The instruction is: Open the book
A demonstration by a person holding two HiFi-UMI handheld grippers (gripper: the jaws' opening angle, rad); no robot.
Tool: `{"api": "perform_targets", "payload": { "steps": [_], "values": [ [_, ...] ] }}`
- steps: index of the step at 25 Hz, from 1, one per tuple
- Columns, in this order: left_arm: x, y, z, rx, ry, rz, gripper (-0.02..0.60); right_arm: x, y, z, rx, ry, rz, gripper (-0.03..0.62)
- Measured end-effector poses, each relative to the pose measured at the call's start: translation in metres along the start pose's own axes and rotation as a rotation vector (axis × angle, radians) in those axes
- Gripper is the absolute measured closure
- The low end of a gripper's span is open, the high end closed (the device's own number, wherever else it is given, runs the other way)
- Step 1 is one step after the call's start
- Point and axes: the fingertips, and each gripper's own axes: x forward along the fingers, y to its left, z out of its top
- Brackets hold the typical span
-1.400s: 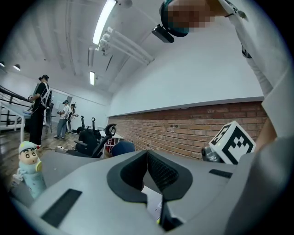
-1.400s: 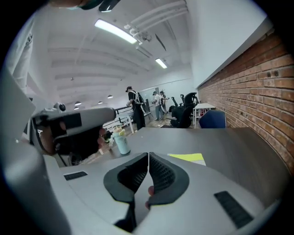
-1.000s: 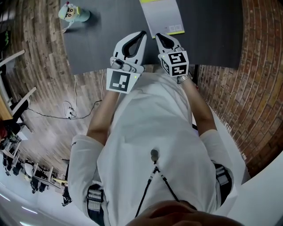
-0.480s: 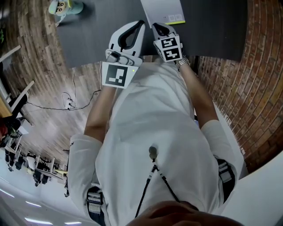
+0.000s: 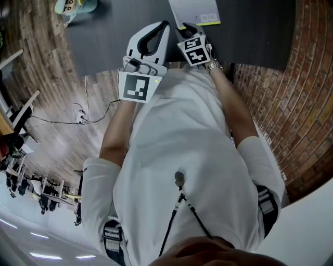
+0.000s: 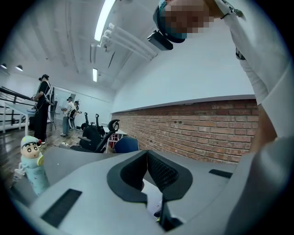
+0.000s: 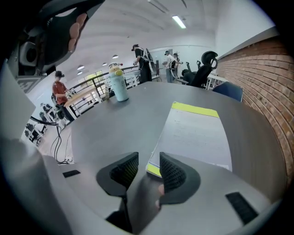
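Note:
A closed book (image 7: 197, 133) with a pale grey cover and a yellow-green strip lies flat on the dark grey table (image 7: 115, 124); the head view shows it at the top (image 5: 200, 11). My right gripper (image 7: 148, 163) points steeply down at the book's near left corner. Its jaws are opening, and the yellow corner shows just beyond the gap with neither pad pressing on it. In the head view the right gripper (image 5: 185, 28) sits at the book's near edge. My left gripper (image 6: 147, 155) is held level over the table to the left (image 5: 164, 26), its pads together on nothing.
A cartoon-figure bottle (image 7: 118, 85) stands at the table's far left corner (image 5: 73, 5). A brick wall (image 5: 291, 93) runs along the right. Cables (image 5: 80, 122) lie on the wooden floor left of the table. People, railings and chairs are far behind.
My right gripper has sunk and tipped down towards the book's near corner. The left gripper has stayed where it was.

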Motion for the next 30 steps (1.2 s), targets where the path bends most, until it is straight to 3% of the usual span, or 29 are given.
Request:
{"api": "perform_targets", "payload": {
  "steps": [13,30],
  "values": [
    [-0.006,0.006,-0.004,0.004,0.015,0.004,0.558,0.013,-0.007,-0.014,-0.084,0.06,-0.113,0.434],
    [-0.012,0.004,-0.004,0.008,0.01,-0.015,0.558,0.009,-0.009,-0.016,-0.124,0.056,-0.182,0.508]
  ]
}}
